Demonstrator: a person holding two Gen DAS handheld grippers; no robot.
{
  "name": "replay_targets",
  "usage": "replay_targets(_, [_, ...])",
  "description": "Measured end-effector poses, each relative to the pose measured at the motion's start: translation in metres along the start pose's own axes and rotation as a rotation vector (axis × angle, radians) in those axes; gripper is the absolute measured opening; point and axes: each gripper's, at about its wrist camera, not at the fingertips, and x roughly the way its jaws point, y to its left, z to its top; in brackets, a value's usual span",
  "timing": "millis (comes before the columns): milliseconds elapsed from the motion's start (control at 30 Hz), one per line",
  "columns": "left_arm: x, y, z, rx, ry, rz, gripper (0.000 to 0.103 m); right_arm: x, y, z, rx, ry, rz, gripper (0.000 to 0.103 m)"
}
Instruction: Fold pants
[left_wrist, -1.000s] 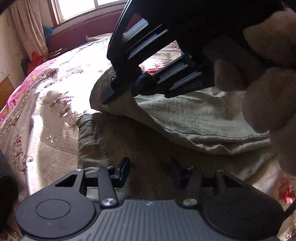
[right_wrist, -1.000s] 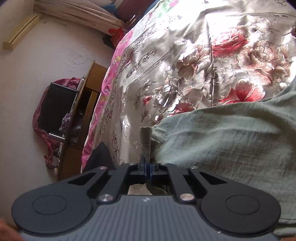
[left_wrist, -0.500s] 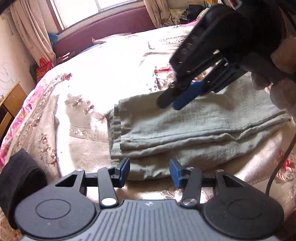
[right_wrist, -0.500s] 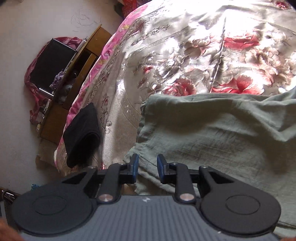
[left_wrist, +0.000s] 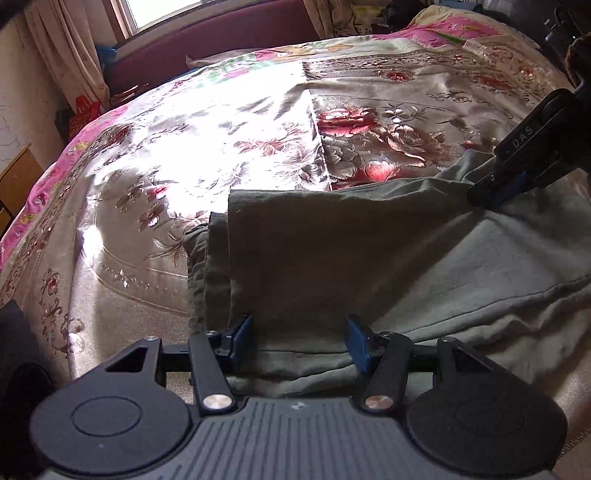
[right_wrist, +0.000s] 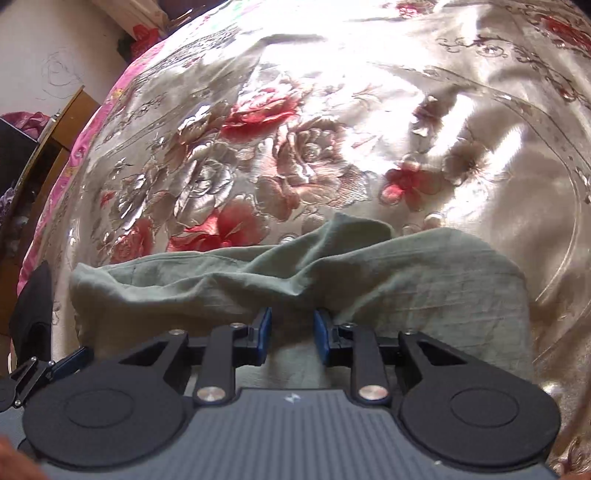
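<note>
Pants, soft, limp green cloth, lie folded near the bedspread's front edge. Left gripper is opening over the hems, gripping nothing; right gripper is closing, cloth between unpinched pads. Best hold: stacked hems.

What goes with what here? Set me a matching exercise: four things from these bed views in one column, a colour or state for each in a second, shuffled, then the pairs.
Things
1. pants
2. bedspread
3. left gripper
4. right gripper

States
A. shiny floral satin
B. jaws opening, cloth between them
C. grey-green, folded in layers
D. jaws closing over rumpled cloth

Pairs: 1-C, 2-A, 3-B, 4-D
</note>
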Motion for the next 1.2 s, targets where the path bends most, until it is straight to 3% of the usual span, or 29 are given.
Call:
replay_targets(33, [-0.004, 0.000, 0.000, 0.010, 0.002, 0.010, 0.069, -0.002, -0.005, 0.002, 0.020, 0.000, 0.000, 0.020])
replay_targets(67, [-0.008, 0.000, 0.000, 0.020, 0.000, 0.021, 0.069, -0.005, -0.006, 0.004, 0.030, -0.006, 0.001, 0.028])
replay_targets(233, [-0.021, -0.001, 0.006, 0.042, -0.035, 0.045, 0.069, -0.027, 0.025, 0.001, -0.059, -0.030, 0.080, 0.030])
replay_targets(367, [-0.009, -0.001, 0.003, 0.022, 0.017, 0.051, 0.069, -0.020, 0.062, -0.016, -0.161, 0.040, 0.165, 0.030])
replay_targets(467, [-0.009, -0.002, -0.008, -0.010, 0.063, 0.048, 0.069, -0.010, 0.081, -0.033, -0.256, 0.094, 0.176, 0.030])
replay_targets(533, [-0.014, -0.005, -0.011, 0.015, 0.071, 0.055, 0.069, -0.004, 0.081, -0.044, -0.250, 0.142, 0.175, 0.032])
replay_targets(667, [-0.031, -0.007, -0.003, 0.051, 0.032, 0.058, 0.069, -0.011, 0.060, -0.055, -0.179, 0.180, 0.133, 0.032])
replay_targets(800, [-0.039, -0.013, 0.015, 0.058, -0.047, 0.027, 0.069, -0.050, 0.020, -0.050, -0.053, 0.086, 0.046, 0.036])
replay_targets(967, [-0.023, -0.040, 0.030, 0.105, -0.068, -0.025, 0.069, -0.099, -0.062, -0.044, 0.183, -0.077, -0.111, 0.042])
replay_targets(1033, [-0.015, -0.051, 0.030, 0.117, -0.043, -0.048, 0.069, -0.105, -0.086, -0.044, 0.254, -0.108, -0.113, 0.043])
replay_targets(1200, [0.000, -0.066, 0.019, 0.140, 0.049, -0.061, 0.069, -0.085, -0.118, -0.045, 0.311, -0.073, 0.001, 0.044])
